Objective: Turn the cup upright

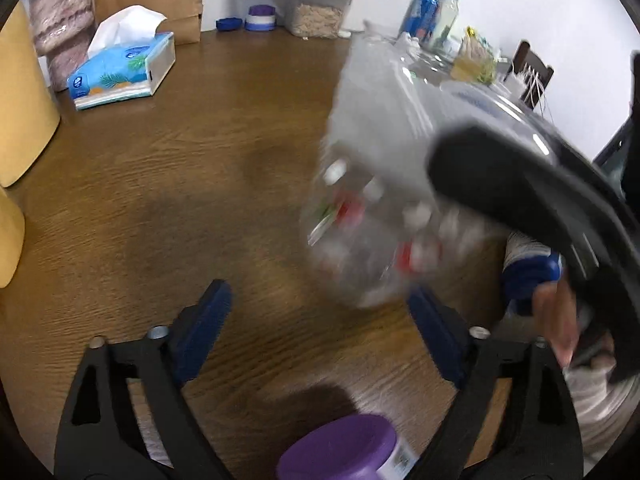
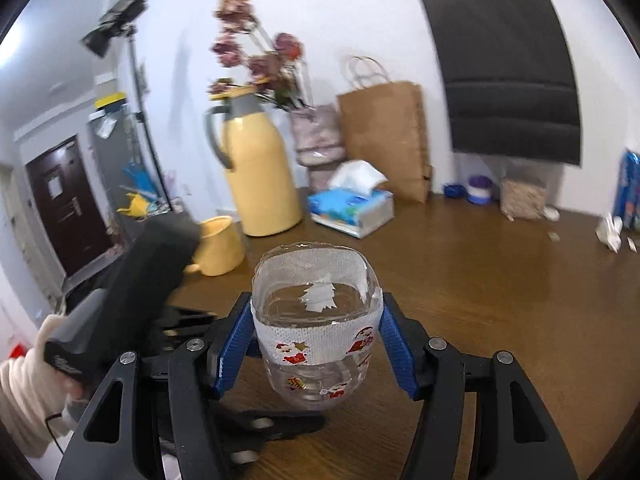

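The cup is clear plastic with a white band and Christmas stickers. My right gripper is shut on its sides and holds it above the wooden table, open rim facing up and away. In the left wrist view the cup is a blur at right, held by the right gripper's black body. My left gripper is open and empty, low over the table, with the cup above its right finger.
A yellow thermos, yellow mug, tissue box, brown paper bag and small jars stand along the back. A purple-lidded jar sits just under the left gripper. Bottles and snacks stand at the far right.
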The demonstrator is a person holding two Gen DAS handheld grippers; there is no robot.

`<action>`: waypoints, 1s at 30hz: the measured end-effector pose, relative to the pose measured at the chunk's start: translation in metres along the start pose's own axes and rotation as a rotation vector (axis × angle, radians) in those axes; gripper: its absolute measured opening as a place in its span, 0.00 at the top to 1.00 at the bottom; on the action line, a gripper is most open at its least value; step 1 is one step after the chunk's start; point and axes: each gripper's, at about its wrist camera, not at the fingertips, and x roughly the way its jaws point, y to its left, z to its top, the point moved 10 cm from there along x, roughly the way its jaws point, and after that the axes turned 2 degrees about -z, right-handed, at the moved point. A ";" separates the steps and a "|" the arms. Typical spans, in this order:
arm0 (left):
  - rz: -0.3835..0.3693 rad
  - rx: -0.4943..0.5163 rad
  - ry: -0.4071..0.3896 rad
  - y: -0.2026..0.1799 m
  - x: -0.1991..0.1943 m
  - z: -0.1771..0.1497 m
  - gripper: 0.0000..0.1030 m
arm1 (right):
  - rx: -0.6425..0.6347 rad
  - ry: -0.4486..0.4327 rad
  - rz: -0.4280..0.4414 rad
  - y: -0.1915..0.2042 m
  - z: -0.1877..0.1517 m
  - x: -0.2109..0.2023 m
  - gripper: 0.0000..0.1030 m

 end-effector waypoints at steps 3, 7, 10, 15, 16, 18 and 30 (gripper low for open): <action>0.038 -0.036 -0.006 0.016 -0.006 -0.007 0.08 | -0.027 0.055 -0.085 -0.010 -0.010 0.005 0.36; 0.120 -0.097 -0.071 0.040 -0.021 -0.009 0.07 | -0.043 0.130 -0.132 -0.011 -0.029 0.015 0.35; 0.144 -0.131 -0.093 0.047 -0.026 -0.011 0.07 | -0.032 0.125 -0.144 -0.010 -0.034 0.012 0.34; 0.192 -0.198 -0.170 0.058 -0.036 -0.006 0.07 | -0.015 0.128 -0.185 -0.007 -0.042 0.003 0.34; 0.185 -0.210 -0.184 0.057 -0.037 -0.006 0.07 | -0.012 0.128 -0.187 -0.006 -0.043 0.003 0.34; 0.178 -0.218 -0.187 0.052 -0.036 -0.004 0.07 | -0.017 0.131 -0.194 -0.005 -0.045 0.002 0.34; 0.276 -0.188 -0.284 0.038 -0.064 -0.007 0.07 | -0.003 0.108 -0.173 -0.004 -0.040 -0.031 0.19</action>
